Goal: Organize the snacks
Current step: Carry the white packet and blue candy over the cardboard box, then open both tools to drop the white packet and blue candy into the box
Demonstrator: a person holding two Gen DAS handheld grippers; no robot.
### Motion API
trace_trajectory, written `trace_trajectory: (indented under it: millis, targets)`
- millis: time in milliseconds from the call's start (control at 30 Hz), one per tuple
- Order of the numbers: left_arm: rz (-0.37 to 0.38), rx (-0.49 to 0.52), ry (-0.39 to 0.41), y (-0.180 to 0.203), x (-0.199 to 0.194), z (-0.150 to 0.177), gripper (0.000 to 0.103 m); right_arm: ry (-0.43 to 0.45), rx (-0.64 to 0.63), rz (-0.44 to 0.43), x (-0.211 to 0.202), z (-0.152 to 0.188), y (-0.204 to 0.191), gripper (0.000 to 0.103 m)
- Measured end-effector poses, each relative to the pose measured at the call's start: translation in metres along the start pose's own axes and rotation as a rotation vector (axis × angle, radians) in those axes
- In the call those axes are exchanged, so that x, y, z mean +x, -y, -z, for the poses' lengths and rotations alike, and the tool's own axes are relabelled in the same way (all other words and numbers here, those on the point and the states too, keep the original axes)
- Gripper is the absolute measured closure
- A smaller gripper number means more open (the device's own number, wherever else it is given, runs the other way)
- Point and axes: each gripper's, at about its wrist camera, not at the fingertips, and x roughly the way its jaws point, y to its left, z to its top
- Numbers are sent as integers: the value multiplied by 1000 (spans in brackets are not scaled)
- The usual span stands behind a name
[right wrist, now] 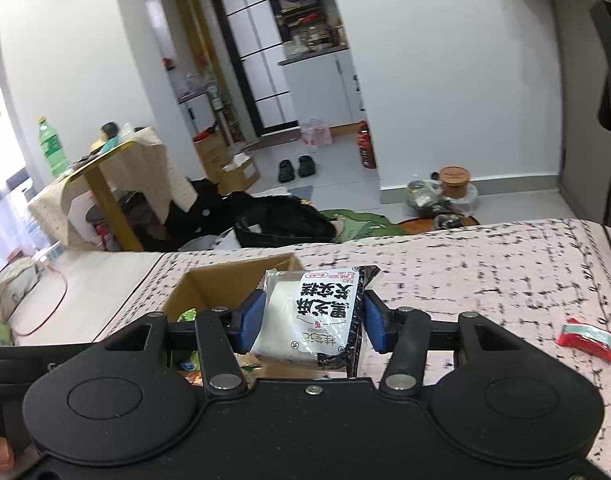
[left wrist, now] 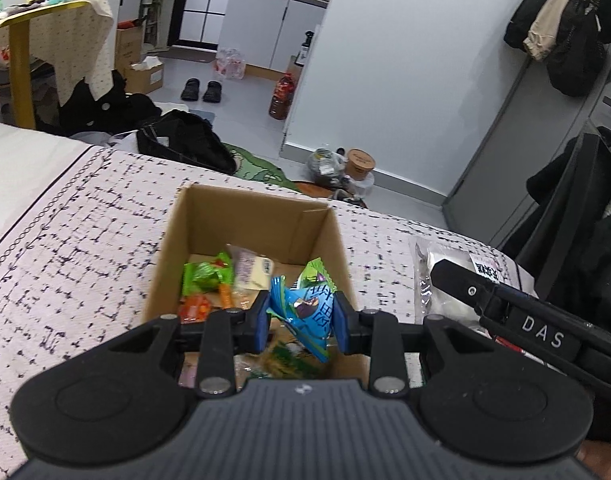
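We've got the left tool (left wrist: 303, 318) pinching a blue snack packet (left wrist: 305, 312) right over the open cardboard box (left wrist: 209, 224) on the bed, while the right tool (right wrist: 311, 320) clamps a white rice cake pack (right wrist: 309, 312) at the box's 3 o'clock side.

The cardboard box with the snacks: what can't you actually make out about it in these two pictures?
- Left wrist view: the near part of the cardboard box floor is hidden behind the left gripper and its blue snack packet.
- Right wrist view: most of the box interior is hidden by the right gripper and its white rice cake packet.
- Small print on the green packet is too small to read.
- The red packet on the bedspread is blurred.
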Motion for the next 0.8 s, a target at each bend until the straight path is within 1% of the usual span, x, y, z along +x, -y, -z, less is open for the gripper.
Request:
trace_trajectory:
  millis: [333,433,567,667,733,800]
  targets:
    - [-89,-55,-35,-25,1,3,72,-37,-16,-70,9,-1,-18,53]
    - [-104,-75,-50,-32,1,4,71,-47,-26,-86,10,1,-23,53]
    - [-97,-102,-56,-37,-1,1,68,-65,-30,-118,13,2,-29,53]
    - [-104,-112,-38,-40,-6,-1,61,-78,-28,-130,17,3,-33,52]
    - [-108,-116,-22,-42,-11,-4,55,-86,-25,-159,19,3,-34,51]
    - [-114,-120,-10,-43,-14,-5,53,-86,-30,-196,20,3,-38,43]
